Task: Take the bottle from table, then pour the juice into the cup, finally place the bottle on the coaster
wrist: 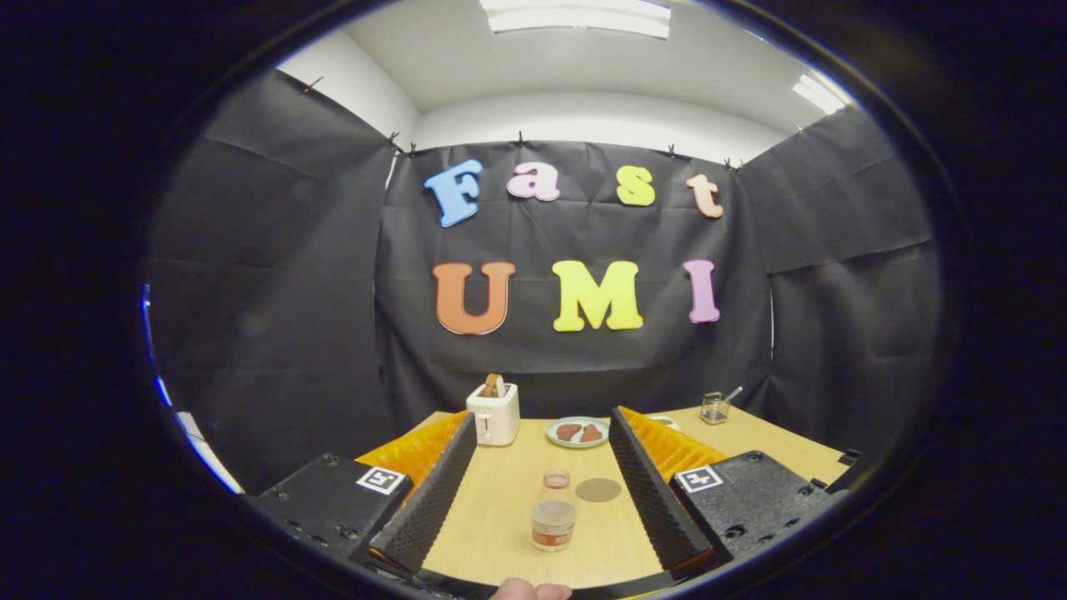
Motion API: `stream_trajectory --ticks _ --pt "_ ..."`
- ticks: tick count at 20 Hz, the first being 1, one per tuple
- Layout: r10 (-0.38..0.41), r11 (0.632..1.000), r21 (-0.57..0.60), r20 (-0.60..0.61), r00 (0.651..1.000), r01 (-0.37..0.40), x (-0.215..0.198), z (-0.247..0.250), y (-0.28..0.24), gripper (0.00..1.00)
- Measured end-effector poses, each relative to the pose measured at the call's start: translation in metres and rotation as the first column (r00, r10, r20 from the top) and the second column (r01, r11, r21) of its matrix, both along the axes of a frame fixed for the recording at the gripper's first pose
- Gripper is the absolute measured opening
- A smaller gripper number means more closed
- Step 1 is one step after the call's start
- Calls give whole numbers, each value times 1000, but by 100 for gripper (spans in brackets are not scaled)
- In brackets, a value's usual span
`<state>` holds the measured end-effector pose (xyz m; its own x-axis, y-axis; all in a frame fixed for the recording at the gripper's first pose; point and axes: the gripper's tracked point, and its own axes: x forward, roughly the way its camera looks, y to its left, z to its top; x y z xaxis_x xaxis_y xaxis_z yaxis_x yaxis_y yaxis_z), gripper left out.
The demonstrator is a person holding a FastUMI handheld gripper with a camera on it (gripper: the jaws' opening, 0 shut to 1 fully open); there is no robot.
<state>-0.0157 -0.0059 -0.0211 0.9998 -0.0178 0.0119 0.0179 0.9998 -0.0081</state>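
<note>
My gripper [540, 487] is wide open and empty. The bottle [553, 512] stands upright on the table [500, 500], between my fingers. The coaster [598, 489] is just beyond it; the small glass [713, 407] far back is probably the cup. I go straight in, level, and close on the body below the cap.

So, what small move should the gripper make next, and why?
Probably ease the gripper straight forward and down. Its fingers stand wide open with the bottle upright between them, untouched, so closing now might miss it. The cup and coaster wait just beyond.
</note>
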Motion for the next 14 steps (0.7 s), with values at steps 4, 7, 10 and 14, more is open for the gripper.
stream_trajectory --ticks 4,7,10,14 --pt "-14 1000 -14 -39 999 13 5 -53 -11 100" --pt "31 999 -5 -78 996 -31 11 -93 -5 100" --pt "13 1000 -16 -100 995 -15 18 -129 -13 100" --pt "-23 998 54 -95 995 28 33 -171 -19 100"
